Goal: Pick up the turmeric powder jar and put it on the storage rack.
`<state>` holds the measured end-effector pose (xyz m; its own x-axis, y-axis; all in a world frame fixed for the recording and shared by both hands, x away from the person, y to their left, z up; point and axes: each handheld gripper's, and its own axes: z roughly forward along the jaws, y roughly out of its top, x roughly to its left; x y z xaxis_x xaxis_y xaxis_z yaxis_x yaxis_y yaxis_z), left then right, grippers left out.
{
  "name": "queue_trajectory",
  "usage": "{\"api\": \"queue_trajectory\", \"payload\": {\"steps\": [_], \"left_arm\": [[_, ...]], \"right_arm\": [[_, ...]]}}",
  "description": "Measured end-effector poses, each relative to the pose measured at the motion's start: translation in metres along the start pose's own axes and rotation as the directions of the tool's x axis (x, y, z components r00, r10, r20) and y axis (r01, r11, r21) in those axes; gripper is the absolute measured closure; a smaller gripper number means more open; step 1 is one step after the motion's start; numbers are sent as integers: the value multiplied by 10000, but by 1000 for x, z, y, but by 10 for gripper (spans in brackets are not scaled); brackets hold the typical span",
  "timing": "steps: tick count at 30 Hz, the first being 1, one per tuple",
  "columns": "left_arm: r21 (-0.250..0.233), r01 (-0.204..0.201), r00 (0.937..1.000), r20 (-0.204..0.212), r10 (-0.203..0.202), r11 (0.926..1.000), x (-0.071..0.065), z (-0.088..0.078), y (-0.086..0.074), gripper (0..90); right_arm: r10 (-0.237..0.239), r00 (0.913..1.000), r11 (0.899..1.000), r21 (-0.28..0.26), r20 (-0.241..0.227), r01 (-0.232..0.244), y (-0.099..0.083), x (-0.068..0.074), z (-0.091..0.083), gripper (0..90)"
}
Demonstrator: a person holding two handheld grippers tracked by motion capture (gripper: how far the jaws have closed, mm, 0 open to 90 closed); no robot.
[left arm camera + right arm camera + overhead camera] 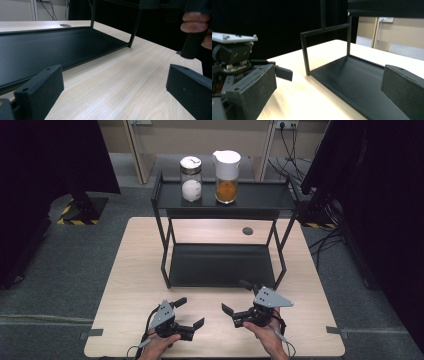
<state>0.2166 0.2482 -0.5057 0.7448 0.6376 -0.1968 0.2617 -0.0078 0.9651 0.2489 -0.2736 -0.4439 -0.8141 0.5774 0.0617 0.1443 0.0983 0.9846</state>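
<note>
both grippers' fingers wide over light wood table (130, 270); grey carpet (65, 270), black curtains (50, 155).

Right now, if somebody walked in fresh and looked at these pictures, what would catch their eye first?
Probably the black two-tier rack at the middle of the pale wooden table, with two containers side by side on its top shelf: a glass jar of something white and a white-lidded pitcher of orange contents. Next, at the near edge, the left gripper and right gripper, both held with jaws spread and nothing between them.
</note>
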Motion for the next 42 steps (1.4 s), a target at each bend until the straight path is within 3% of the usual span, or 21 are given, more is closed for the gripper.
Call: {"api": "queue_trajectory", "payload": {"steps": [12, 24, 42], "left_arm": [[-64, 45, 10000, -83, -46, 10000, 1, 0, 0, 7], [-78, 42, 10000, -84, -42, 10000, 0, -1, 0, 7], [-76, 21, 10000, -27, -21, 10000, 0, -2, -1, 7]], "right_arm": [[136, 9999, 9997, 223, -49, -135, -14, 1, 0, 4], [257, 9993, 9967, 782, -287, -234, -21, 3, 10, 4], [468, 9987, 9957, 813, -194, -451, -23, 1, 10, 4]]}}
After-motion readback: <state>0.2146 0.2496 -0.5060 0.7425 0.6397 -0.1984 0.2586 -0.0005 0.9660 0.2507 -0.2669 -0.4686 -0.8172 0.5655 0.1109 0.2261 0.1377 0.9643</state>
